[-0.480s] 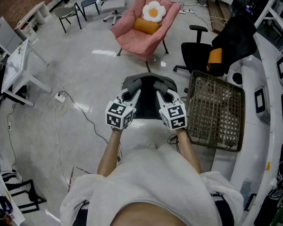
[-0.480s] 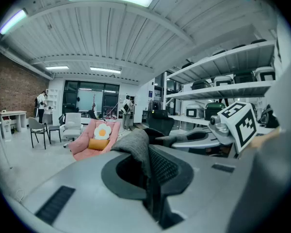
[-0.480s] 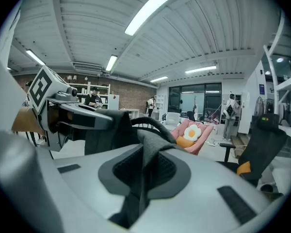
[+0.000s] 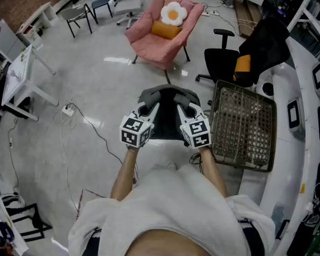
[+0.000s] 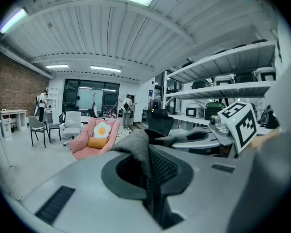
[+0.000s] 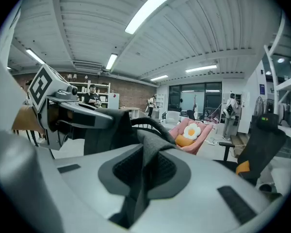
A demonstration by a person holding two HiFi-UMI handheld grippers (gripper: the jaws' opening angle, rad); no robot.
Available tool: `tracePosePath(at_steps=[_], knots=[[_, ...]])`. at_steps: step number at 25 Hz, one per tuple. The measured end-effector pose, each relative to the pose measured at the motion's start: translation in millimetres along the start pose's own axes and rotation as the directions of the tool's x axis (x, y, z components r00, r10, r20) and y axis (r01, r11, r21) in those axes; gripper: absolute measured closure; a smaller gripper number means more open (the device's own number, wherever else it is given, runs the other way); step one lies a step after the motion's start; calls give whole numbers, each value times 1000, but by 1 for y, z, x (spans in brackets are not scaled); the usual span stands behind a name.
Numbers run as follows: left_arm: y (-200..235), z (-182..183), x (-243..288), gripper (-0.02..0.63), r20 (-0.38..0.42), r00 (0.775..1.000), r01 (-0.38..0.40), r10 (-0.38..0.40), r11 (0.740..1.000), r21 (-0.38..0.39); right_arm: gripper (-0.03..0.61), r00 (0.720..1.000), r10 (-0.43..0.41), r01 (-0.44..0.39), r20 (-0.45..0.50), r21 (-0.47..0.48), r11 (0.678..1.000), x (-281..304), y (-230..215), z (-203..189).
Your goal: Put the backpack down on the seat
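A dark grey and black backpack (image 4: 166, 122) hangs in front of me, held up between both grippers. My left gripper (image 4: 150, 109) is shut on a grey shoulder strap (image 5: 136, 147), which is pinched between its jaws in the left gripper view. My right gripper (image 4: 182, 109) is shut on the other grey strap (image 6: 153, 147). The seat, a pink armchair (image 4: 152, 41) with an egg-shaped flower cushion (image 4: 174, 13) and an orange pillow, stands some way ahead on the floor. It also shows as the pink armchair (image 5: 87, 142) and the pink armchair (image 6: 196, 140) in the gripper views.
A woven basket (image 4: 242, 124) sits just right of the backpack. A black office chair (image 4: 224, 63) with a dark jacket stands beyond it. A white table (image 4: 21, 73) and a power strip with cable (image 4: 68, 110) are at the left. Shelves line the right side.
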State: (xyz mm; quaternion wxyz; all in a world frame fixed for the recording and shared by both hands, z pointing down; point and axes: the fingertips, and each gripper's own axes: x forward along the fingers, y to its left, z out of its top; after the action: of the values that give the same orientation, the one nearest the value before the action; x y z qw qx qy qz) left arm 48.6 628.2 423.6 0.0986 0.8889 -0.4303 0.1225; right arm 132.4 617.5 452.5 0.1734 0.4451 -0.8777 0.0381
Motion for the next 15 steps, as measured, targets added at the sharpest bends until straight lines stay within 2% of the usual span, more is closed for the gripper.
tracePosePath(at_steps=[15], knots=[[-7,-2,13,583,-17,999,-49,48,998,-26,548,999,52,-52,13,23,998,1,-13,-7]])
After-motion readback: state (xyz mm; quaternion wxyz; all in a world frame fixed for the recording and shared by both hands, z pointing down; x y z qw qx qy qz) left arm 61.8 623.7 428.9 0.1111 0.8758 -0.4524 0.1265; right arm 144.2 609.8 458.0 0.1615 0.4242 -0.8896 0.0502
